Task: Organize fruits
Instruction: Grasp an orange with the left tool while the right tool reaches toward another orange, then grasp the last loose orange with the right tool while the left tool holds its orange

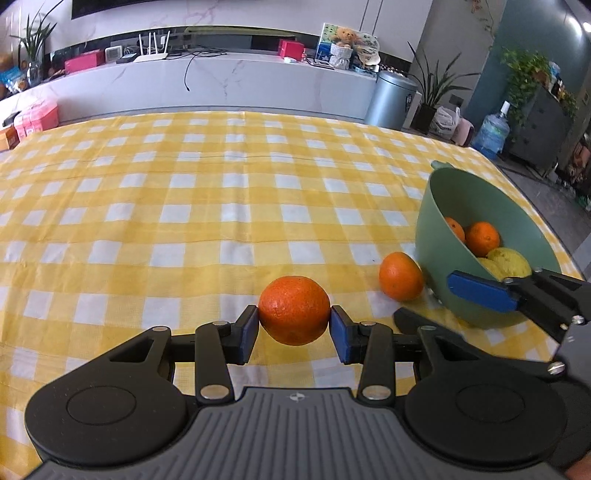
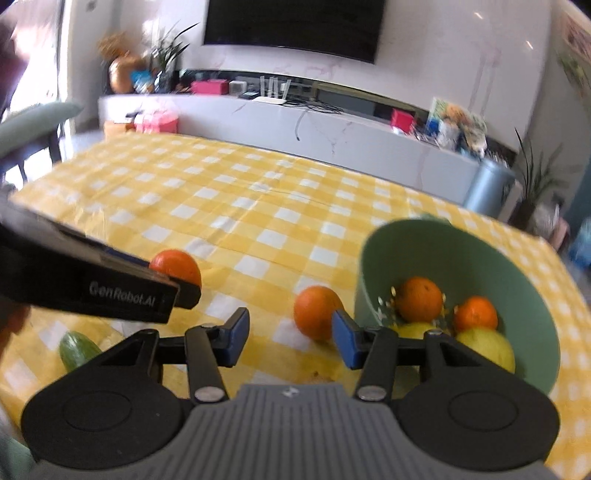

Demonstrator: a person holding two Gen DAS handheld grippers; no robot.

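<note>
While the left gripper (image 1: 294,325) pinches an orange (image 1: 294,314) just above the checked tablecloth (image 1: 221,206), the right gripper (image 2: 288,338) hangs spread and empty. Beyond it, a second orange (image 2: 317,312) lies loose, touching the green bowl (image 2: 532,295). Further along, that bowl already holds two oranges and two yellow fruits, so the job looks well past half, with a green fruit (image 2: 77,349) left too.

Pretty lived-in room: a long white marble-look console (image 1: 229,85) runs along the back wall with a router (image 1: 151,55), pink boxes and cables on it, and a dark TV (image 2: 291,26) above. A metal bin (image 1: 391,99) and potted plants (image 1: 436,92) sit off right, daylight coming in.
</note>
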